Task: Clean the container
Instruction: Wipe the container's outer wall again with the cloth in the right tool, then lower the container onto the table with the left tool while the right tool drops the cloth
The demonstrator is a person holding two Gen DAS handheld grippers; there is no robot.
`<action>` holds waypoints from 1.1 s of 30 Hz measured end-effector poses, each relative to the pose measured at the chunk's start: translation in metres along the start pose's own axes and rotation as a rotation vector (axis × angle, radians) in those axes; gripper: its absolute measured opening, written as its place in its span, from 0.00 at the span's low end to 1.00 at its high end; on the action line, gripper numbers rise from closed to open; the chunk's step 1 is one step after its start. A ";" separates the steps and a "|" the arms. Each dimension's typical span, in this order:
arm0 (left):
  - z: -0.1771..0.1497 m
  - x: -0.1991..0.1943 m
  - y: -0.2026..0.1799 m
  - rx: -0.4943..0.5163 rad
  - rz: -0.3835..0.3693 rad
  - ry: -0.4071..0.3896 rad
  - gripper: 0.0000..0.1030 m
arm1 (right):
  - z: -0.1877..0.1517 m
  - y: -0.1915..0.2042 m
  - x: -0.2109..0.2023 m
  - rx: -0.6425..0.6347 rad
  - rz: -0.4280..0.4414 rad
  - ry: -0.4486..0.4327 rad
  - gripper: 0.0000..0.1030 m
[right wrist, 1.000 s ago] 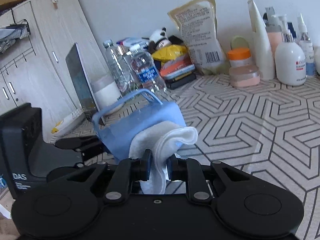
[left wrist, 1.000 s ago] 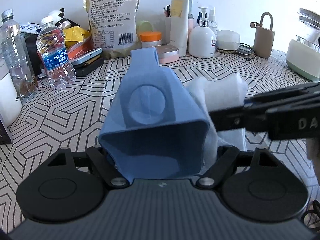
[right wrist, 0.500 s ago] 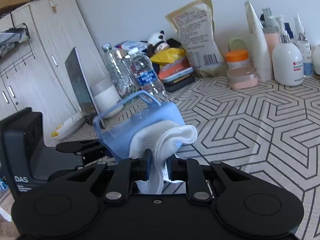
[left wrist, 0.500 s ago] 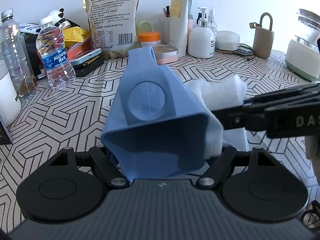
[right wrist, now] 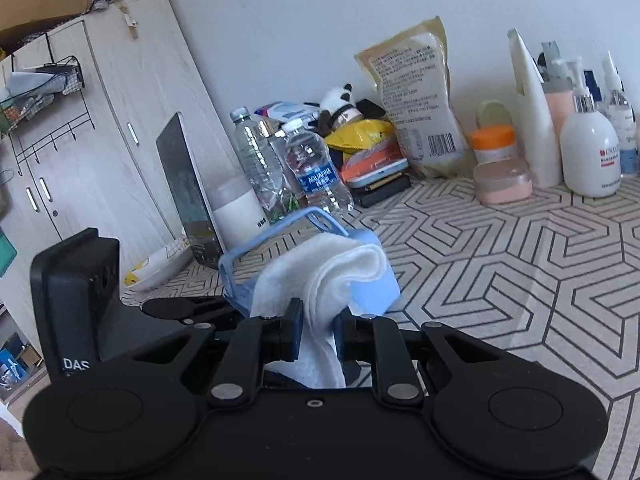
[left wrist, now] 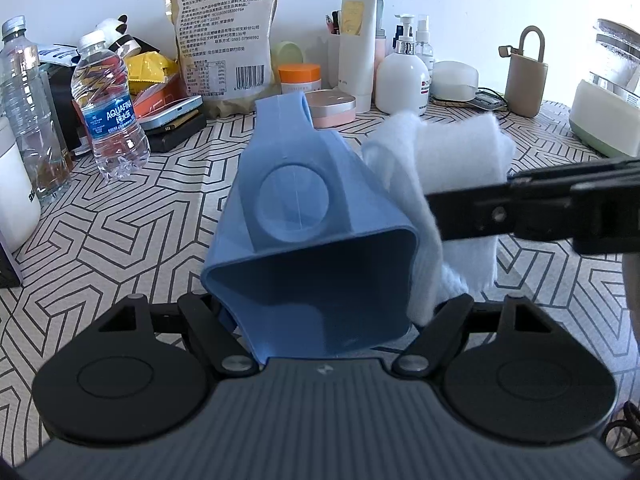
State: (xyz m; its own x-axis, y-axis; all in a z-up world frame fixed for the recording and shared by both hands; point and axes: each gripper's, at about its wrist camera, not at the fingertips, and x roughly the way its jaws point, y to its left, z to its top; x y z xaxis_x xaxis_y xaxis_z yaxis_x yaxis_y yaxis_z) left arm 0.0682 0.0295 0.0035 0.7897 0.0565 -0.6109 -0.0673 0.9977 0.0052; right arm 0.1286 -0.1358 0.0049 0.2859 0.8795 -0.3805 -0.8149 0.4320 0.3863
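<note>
- The right tool [right wrist: 316, 334], low centre of its own view, is clamped narrow on a folded white cloth [right wrist: 320, 276]; the cloth lies against the side of the blue container [right wrist: 372, 292] just beyond.
- The left tool [left wrist: 324, 320], bottom centre of its view, grips that container [left wrist: 316, 240] between its widely spaced fingers, open mouth toward the camera, handle loop pointing up the frame. It is held above the patterned bench [left wrist: 120, 220].
- In the left view the cloth [left wrist: 448, 168] sits right of centre, touching the container's right wall, with the right tool [left wrist: 436, 212] reaching in from the right edge.
- Handling, as a judgement: the container looks like soft, light silicone, so it will flex under pressure. Hold it near the rim, where it is stiffer, and wipe gently. The cloth is limp and light, so it needs a firm pinch at the fold.
- Against a second ago: the cloth has ridden up the wall toward the handle end, and the right camera has dropped closer to the bench.
- Bottles [left wrist: 112, 108] and a pouch [left wrist: 224, 32] crowd the upper frame, well apart.
</note>
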 end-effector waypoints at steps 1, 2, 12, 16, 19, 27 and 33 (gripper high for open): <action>0.000 0.000 0.000 0.000 0.000 0.000 0.75 | 0.000 -0.001 0.002 0.001 -0.011 0.011 0.20; 0.000 0.000 0.000 -0.001 -0.001 0.000 0.75 | -0.001 -0.001 0.004 -0.003 -0.026 0.023 0.20; 0.001 0.001 0.002 -0.006 0.007 -0.002 0.74 | -0.003 -0.002 0.007 -0.025 -0.105 0.058 0.21; 0.001 0.001 0.004 -0.018 0.018 -0.002 0.74 | -0.003 -0.006 0.008 -0.039 -0.193 0.073 0.29; 0.002 0.002 0.007 -0.038 0.031 -0.003 0.74 | -0.003 -0.008 0.010 -0.065 -0.280 0.085 0.29; 0.008 0.011 0.005 -0.048 0.057 -0.002 0.74 | -0.001 -0.013 0.005 -0.091 -0.369 0.078 0.38; 0.008 0.010 0.009 -0.076 0.051 0.004 0.80 | 0.003 -0.012 -0.001 -0.096 -0.387 0.032 0.57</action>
State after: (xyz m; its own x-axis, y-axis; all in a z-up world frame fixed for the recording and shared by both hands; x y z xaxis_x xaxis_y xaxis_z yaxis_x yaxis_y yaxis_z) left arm 0.0803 0.0389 0.0037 0.7814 0.1066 -0.6148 -0.1533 0.9879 -0.0235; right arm 0.1391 -0.1414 0.0030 0.5661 0.6483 -0.5092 -0.6941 0.7081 0.1300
